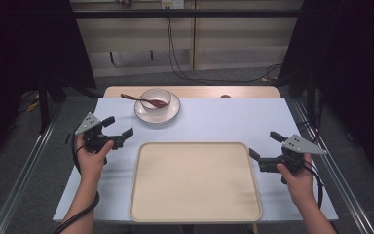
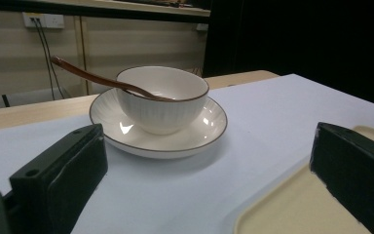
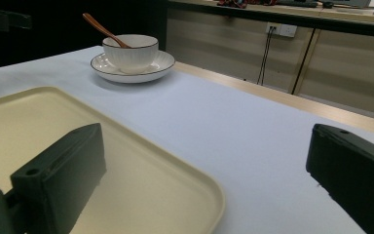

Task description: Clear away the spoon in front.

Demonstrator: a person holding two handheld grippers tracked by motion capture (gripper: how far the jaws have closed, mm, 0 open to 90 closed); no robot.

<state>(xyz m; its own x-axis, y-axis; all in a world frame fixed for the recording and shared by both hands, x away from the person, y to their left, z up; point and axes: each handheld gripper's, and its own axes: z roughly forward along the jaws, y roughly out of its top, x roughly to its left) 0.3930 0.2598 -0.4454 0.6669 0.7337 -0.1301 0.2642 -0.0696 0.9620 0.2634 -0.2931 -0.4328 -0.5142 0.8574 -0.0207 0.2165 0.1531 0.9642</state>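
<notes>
A white bowl (image 1: 156, 100) sits on a white saucer (image 1: 172, 115) at the far middle of the table, with a brown wooden spoon (image 1: 139, 99) resting in it, handle out to the left. A beige tray (image 1: 195, 181) lies bare at the near middle. My left gripper (image 1: 118, 126) hovers left of the tray, open, jaws wide apart and aimed at the bowl (image 2: 161, 97) and saucer (image 2: 195, 139). My right gripper (image 1: 264, 146) is open at the tray's right edge, over the tray's corner (image 3: 165, 180), with the bowl (image 3: 129, 52) far off.
A pale blue cloth (image 1: 233, 122) covers the table, with a strip of wooden tabletop (image 1: 195, 91) at the far edge. Cables (image 1: 185, 73) hang down the back wall. Metal rails (image 1: 24, 170) run along both sides of the table.
</notes>
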